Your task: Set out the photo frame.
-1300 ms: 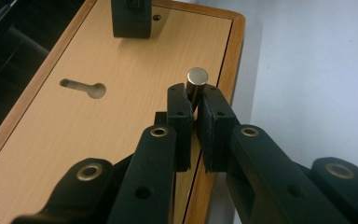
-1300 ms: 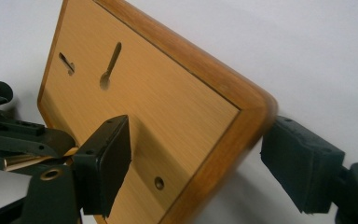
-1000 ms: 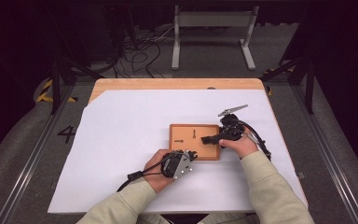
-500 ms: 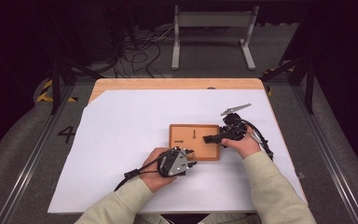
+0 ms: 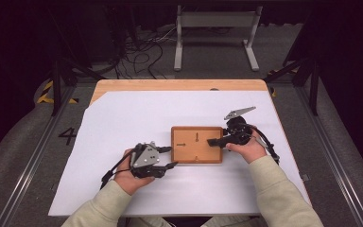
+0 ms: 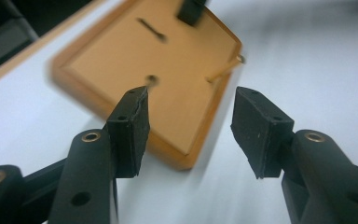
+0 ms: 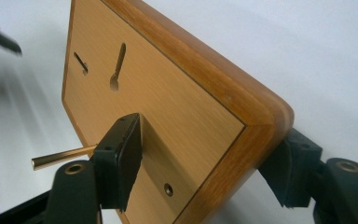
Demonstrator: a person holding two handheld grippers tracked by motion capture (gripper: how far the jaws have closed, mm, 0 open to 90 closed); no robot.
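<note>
Now the white sheet (image 5: 123,127) covers most of the table (image 5: 179,85), and the wooden board (image 5: 196,158) lies flat near its middle, between the two hands. It is a square board with a raised rim, some small holes, and thin brass-coloured pins; one pin (image 7: 63,156) sticks out sideways near the right gripper's jaw.

The right gripper (image 5: 216,142) reaches in from the board's right side, and its jaws are closed over the rim at a corner, one pad on the face and one on the outer edge, so it holds the board in place. The left gripper (image 5: 170,157) hovers just beside the board's left edge. Its jaws have just been opening, they stand wide apart, and nothing is between them.

I judge that the left gripper has let go of something and is between two actions. The next move probably needs it to come back to a pin (image 6: 223,70) and close on it carefully, because the pin is thin, while the right gripper keeps the board from sliding.
</note>
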